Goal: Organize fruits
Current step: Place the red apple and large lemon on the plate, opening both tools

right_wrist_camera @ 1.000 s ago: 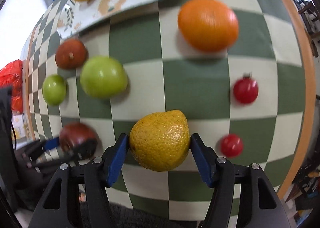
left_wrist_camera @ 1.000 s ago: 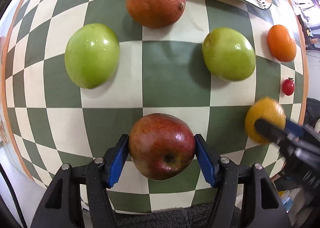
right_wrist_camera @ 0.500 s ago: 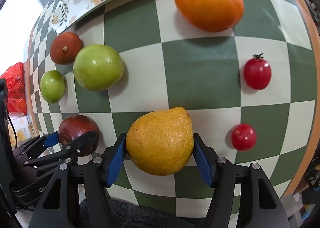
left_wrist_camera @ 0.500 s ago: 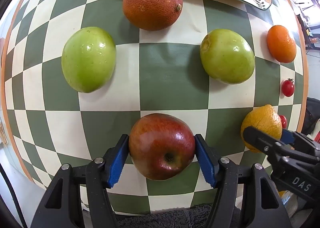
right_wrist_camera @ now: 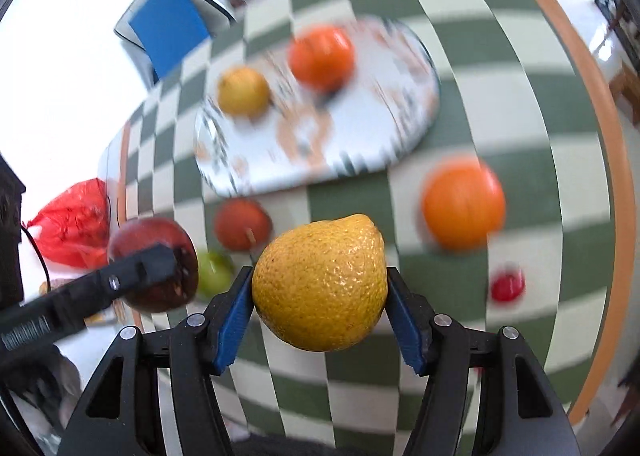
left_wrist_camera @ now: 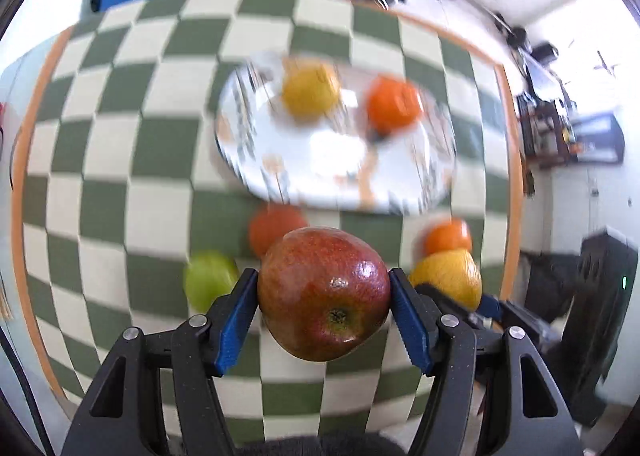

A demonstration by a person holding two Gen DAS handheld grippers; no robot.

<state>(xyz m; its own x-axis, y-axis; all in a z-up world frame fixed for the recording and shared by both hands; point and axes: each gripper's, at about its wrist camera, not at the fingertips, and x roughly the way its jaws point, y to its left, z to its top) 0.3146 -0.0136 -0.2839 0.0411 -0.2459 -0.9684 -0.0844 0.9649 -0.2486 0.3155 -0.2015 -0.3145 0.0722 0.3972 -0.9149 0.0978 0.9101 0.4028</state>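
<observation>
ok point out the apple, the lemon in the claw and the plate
apple (left_wrist_camera: 324,296), left wrist view, front skin
lemon (right_wrist_camera: 320,284), right wrist view, middle of peel
plate (left_wrist_camera: 340,159), left wrist view, bare centre

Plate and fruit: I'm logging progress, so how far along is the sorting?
Done: a yellow fruit and an orange sit on the plate. In hand: left gripper holds the red apple, right gripper the lemon. Left: a green fruit, another orange, a cherry tomato.
</observation>
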